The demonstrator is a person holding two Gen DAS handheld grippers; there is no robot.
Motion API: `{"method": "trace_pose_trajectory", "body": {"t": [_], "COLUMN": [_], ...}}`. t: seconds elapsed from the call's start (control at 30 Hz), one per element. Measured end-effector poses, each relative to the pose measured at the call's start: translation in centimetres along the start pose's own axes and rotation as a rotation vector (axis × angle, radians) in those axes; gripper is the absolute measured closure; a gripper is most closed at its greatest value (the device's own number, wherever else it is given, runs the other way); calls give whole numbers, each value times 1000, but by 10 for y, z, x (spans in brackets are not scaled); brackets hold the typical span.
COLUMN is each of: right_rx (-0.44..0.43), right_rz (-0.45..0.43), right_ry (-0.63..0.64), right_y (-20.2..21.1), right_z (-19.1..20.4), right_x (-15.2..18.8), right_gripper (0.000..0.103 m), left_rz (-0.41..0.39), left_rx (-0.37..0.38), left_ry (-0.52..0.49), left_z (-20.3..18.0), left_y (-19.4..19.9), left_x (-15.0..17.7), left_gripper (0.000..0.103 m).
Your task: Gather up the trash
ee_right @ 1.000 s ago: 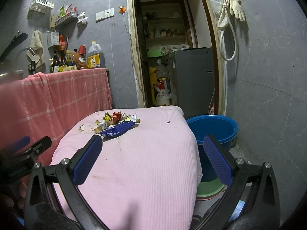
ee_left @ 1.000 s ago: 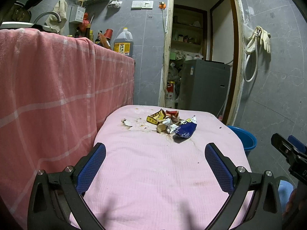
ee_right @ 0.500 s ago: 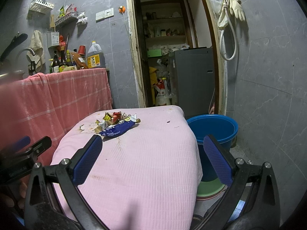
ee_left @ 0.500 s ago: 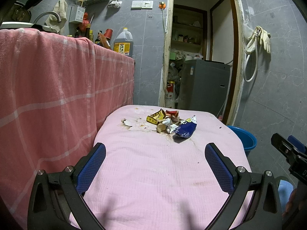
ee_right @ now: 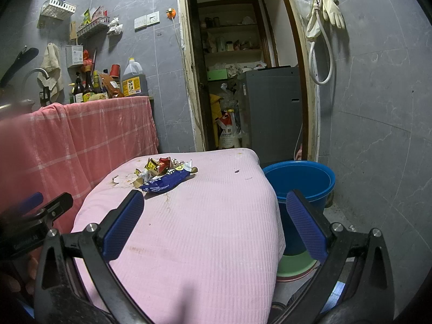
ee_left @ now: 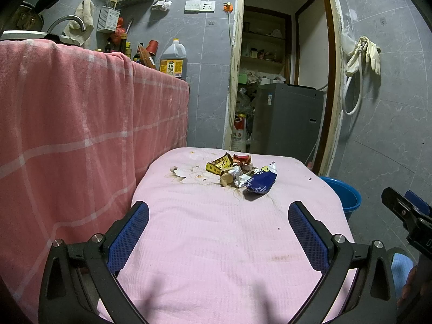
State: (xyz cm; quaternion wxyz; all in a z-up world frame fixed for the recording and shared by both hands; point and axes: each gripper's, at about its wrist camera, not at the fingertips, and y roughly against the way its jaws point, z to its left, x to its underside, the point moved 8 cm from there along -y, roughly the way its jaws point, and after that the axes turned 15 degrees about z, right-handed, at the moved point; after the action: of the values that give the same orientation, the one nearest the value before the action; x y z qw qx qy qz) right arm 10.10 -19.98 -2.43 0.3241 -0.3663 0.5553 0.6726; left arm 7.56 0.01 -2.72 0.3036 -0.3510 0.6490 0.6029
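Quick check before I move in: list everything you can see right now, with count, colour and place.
crumpled blue snack bag: one, blue, nearest edge of the trash pile
yellow and red crumpled wrappers: several, behind the bag
pink cloth-covered table: one, centre
blue plastic bucket: one, floor, right of table
pink checked cloth: one, draped left
grey appliance: one, doorway
left tongs: open, empty
right tongs: open, empty

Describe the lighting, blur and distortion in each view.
Left wrist view: dim light, fisheye bends the door frame, wrappers sharp, soft shadows on the near pink cloth. Right wrist view: same dimness, left edge blurred near the tap, corners black.
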Motion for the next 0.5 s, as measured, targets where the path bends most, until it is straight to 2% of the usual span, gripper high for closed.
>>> {"method": "trace_pose_trajectory", "body": {"t": [0.5], "right_rx": [-1], "right_rz": [1], "right_ry": [-1], "right_y": [-1], "right_z": [-1], "right_x": [1], "right_gripper": [0], "left_rz": [1], "left_rx": [1], "left_ry": [0], "left_z": [0], "left_y": [0], "left_x": [0], "left_gripper": [2]}}
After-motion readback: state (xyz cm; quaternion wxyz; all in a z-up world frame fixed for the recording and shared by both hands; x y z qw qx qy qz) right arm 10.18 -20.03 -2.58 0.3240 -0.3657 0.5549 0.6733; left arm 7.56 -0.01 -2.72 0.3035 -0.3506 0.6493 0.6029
